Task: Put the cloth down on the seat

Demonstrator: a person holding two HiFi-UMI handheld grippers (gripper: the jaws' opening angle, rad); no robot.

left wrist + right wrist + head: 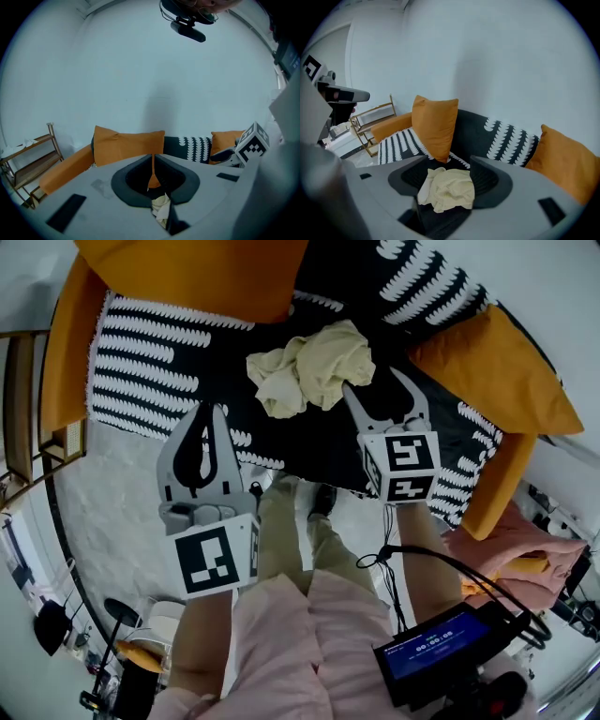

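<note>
A crumpled cream cloth [314, 367] lies on the black-and-white patterned sofa seat [150, 371], near its front edge. My right gripper [373, 381] is open just right of the cloth, one finger touching its edge. In the right gripper view the cloth [447, 187] shows between the wide-apart jaws of the right gripper [450, 165], resting on the seat. My left gripper [208, 411] hovers over the seat's front edge, left of the cloth, jaws together and holding nothing. In the left gripper view the left gripper [153, 157] is shut, with a bit of cloth [161, 207] visible below.
Orange cushions [197, 268] [497, 371] line the sofa's back and right end. A wooden shelf [23, 409] stands at the left. Pink fabric [525, 540] lies at the right. A screen device [441, 652] hangs at the person's waist, their shoes [323, 498] on the pale floor.
</note>
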